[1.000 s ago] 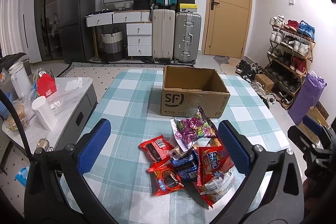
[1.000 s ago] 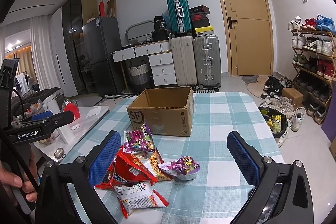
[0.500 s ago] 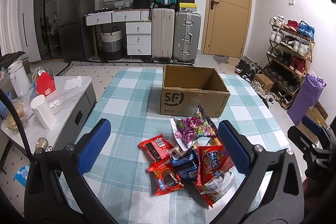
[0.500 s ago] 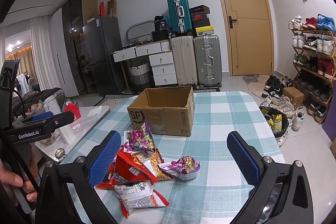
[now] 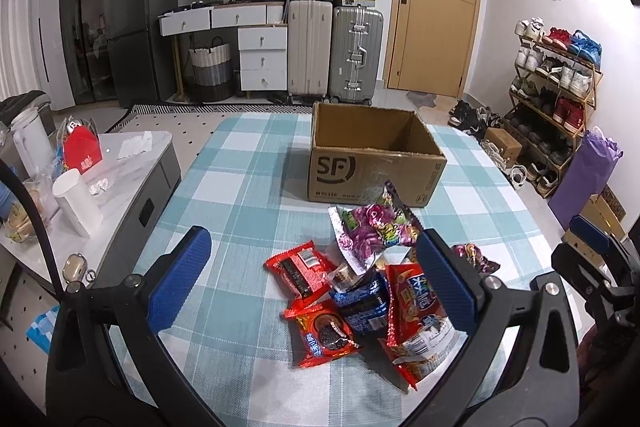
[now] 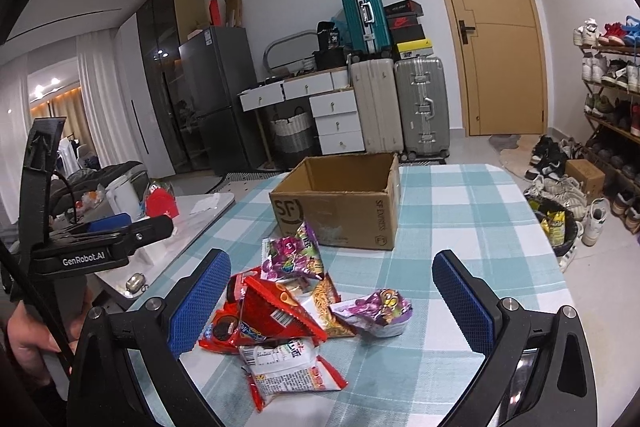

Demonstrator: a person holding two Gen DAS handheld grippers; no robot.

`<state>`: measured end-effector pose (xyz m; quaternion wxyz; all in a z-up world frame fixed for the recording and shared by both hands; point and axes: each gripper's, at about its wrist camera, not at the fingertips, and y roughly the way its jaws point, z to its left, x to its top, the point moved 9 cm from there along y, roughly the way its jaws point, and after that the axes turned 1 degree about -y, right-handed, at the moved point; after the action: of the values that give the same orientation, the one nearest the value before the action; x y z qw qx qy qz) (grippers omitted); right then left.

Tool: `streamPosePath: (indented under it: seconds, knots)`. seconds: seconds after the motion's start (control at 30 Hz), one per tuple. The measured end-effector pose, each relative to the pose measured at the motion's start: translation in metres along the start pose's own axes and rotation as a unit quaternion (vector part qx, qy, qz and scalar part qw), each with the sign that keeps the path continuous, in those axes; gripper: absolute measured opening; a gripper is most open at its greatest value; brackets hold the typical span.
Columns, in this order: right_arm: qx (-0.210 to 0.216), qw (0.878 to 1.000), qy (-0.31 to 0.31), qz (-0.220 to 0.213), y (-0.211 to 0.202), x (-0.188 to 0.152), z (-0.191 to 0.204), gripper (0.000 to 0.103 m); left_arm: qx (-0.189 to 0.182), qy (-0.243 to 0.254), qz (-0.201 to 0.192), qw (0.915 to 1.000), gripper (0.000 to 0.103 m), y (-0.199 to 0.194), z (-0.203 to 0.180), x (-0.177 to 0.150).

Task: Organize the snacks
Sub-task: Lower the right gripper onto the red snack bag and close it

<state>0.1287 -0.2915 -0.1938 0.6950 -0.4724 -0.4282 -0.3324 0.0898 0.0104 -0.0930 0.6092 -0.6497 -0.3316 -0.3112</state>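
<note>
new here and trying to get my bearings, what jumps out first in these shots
A bright heap of snack packets lies on the checked tablecloth, red ones nearest and a purple packet on the far side. Just behind it stands an open cardboard box, looking empty. Both tongs, left and right, hang open over the heap, holding nothing.

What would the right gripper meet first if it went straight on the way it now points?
Probably the snack pile on the checked tablecloth: the open right gripper frames the small purple packet nearest its centre line. The cardboard box stands farther back. Depth is uncertain through the fisheye.
</note>
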Motion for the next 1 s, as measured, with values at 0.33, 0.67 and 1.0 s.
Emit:
streamPosePath:
  seconds: [0.33, 0.67, 1.0]
  knots:
    - [0.052, 0.998, -0.017, 0.03, 0.03, -0.018, 0.022, 0.103, 0.005, -0.017, 0.021, 0.9996, 0.102, 0.036, 0.026, -0.023]
    - [0.095, 0.992, -0.038, 0.071, 0.074, -0.041, 0.051, 0.103, 0.007, -0.024, 0.042, 0.9988, 0.102, 0.06, 0.053, -0.053]
    - [0.099, 0.989, -0.036, 0.101, 0.105, -0.058, 0.057, 0.098, 0.028, -0.027, 0.062, 0.9973, 0.102, 0.072, 0.066, -0.078]
